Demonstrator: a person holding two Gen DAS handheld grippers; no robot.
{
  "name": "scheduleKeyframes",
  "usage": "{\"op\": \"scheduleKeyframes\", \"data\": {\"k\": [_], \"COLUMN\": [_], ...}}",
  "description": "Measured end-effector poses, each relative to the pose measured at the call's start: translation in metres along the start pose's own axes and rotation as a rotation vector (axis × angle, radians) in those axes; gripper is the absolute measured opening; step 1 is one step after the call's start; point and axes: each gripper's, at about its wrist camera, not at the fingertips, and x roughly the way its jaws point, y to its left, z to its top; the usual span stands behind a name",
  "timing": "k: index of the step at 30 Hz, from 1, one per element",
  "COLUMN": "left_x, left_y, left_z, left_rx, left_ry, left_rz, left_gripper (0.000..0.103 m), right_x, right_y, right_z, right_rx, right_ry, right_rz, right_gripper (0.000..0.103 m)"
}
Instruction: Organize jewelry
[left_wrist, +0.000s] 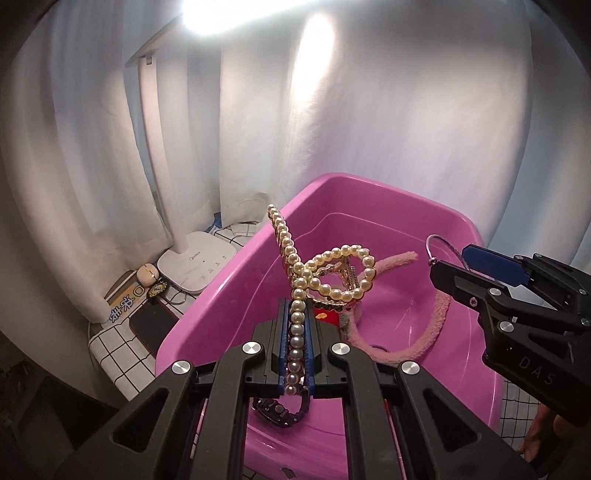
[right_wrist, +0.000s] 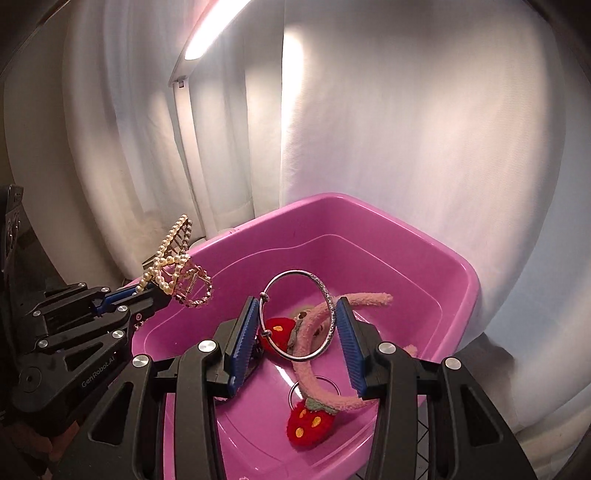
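You have both grippers loaded and held over the pink tub (left_wrist: 236, 280), which reads as the collecting bin for this tidy-up. Your left gripper (left_wrist: 298, 332) is clenched hard on the pearl hair claw (left_wrist: 332, 273), with one pearl-lined arm running lengthwise between the blue pads; gripping along that straight arm rather than across the looped part probably keeps the claw from pivoting, and it leaves the loop and spring end sticking up and forward, clear of the tub wall. Your right gripper (right_wrist: 295, 325) is grasping the silver bangle (right_wrist: 297, 314) edge-on, pads pressing on opposite sides of the ring, so the jaws sit partly apart (the hoop's width sets that gap, not a loose hold). The bangle stands roughly upright between the pads, above the tub floor and not touching it. Already lying inside are a fuzzy pink headband (right_wrist: 317, 369) with red strawberry charms (right_wrist: 310, 424), and a dark link bracelet (left_wrist: 284, 415) near the front wall. Judgement: both pieces appear poised for release into the tub. A white desk lamp (left_wrist: 195, 264) stands just beside the tub on the left, lit.
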Motion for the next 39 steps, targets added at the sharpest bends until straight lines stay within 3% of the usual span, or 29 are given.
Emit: {"op": "scheduleKeyframes", "data": {"k": [3,4,5,7,8,10,21,39], "left_x": [0.006,0.005,0.004,-0.003,-0.007,-0.012,-0.009,-0.029], "left_y": [-0.001,-0.001,-0.001,-0.002,0.0,0.0,0.007,-0.003], "left_z": [0.001,0.001,0.002,0.004,0.005,0.008,0.013,0.012], "left_rx": [-0.001,-0.001,0.003,0.011,0.008,0.013,-0.065,-0.088], "left_ry": [0.019,0.012,0.002,-0.041,-0.069,-0.084,0.032,0.071], "left_rz": [0.006,0.012,0.024,0.054,0.069,0.066,0.123,0.151], "left_gripper": [0.01,0.019,0.029,0.082,0.085,0.086,0.094,0.097], "right_x": [0.012,0.014,0.017,0.017,0.015,0.013,-0.002,-0.025], "right_y": [0.0,-0.002,-0.003,-0.006,-0.008,-0.01,-0.014,-0.013], "right_z": [0.003,0.003,0.004,0.004,0.005,0.005,0.002,-0.008], "right_rx": [0.011,0.018,0.026,0.036,0.039,0.048,0.087,0.108], "right_ry": [0.039,0.049,0.062,0.064,0.058,0.055,0.056,0.063], "right_rz": [-0.025,-0.036,-0.04,-0.065,-0.084,-0.094,-0.162,-0.18], "right_gripper": [0.042,0.043,0.045,0.061,0.062,0.065,0.069,0.07]}}
